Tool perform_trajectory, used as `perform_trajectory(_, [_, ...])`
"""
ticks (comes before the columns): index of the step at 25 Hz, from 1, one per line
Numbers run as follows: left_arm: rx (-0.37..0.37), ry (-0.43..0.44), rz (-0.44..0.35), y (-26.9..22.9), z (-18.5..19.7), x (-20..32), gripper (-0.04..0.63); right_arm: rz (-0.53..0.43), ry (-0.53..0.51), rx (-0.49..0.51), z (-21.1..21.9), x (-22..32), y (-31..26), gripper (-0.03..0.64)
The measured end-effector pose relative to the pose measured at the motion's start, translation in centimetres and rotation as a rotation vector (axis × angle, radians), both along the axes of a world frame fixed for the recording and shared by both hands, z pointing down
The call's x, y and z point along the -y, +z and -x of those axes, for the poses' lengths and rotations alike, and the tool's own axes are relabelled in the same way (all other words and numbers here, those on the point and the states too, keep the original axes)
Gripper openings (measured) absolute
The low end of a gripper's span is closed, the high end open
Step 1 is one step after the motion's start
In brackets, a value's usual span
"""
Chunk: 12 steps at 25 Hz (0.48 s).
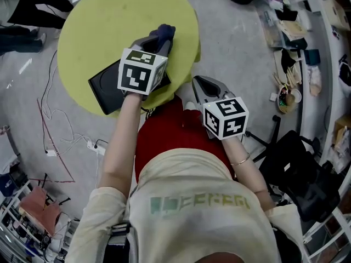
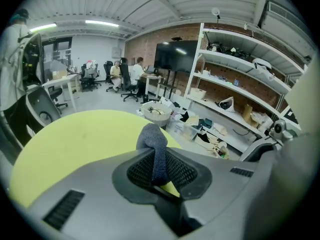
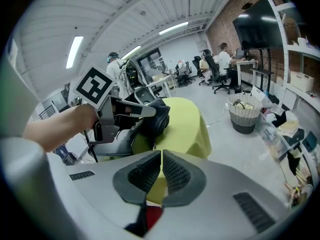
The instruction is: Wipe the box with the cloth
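My left gripper [image 2: 159, 178] is pinched shut on the cloth [image 2: 153, 146], a dark blue-grey fold held upright between the ribbed pads, its rounded top bulging above the jaw tips. The cloth points away from me, out over the round yellow-green table [image 1: 93, 21]. Under this gripper lies the box [image 1: 105, 89], flat and black, near the table's edge closest to me, its long side running slantwise across my front. Whether cloth and box touch I cannot tell. My right gripper [image 3: 161, 170] is pressed together on nothing, held off the table beside my red lap.
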<state>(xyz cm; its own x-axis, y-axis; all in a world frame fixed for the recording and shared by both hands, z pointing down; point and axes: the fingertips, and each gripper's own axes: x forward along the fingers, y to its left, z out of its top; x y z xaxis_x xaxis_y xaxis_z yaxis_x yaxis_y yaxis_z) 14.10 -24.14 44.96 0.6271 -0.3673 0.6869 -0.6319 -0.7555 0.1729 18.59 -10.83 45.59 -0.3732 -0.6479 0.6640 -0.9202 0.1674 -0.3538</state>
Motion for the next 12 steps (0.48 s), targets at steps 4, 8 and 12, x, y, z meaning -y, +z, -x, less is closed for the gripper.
perform_trajectory(4, [-0.008, -0.009, 0.005, -0.1, -0.3, -2.3, 0.063, -0.003, -0.015, 0.000, -0.3, -1.9, -0.1, 0.038])
perform_trajectory(8, [-0.007, -0.016, 0.015, 0.0, -0.7, -4.6, 0.063, -0.005, -0.036, -0.001, -0.7, -3.7, -0.2, 0.038])
perform_trajectory(12, [-0.020, -0.036, 0.016, -0.1, -1.3, -6.7, 0.063, -0.009, -0.054, -0.003, -1.3, -5.2, -0.3, 0.038])
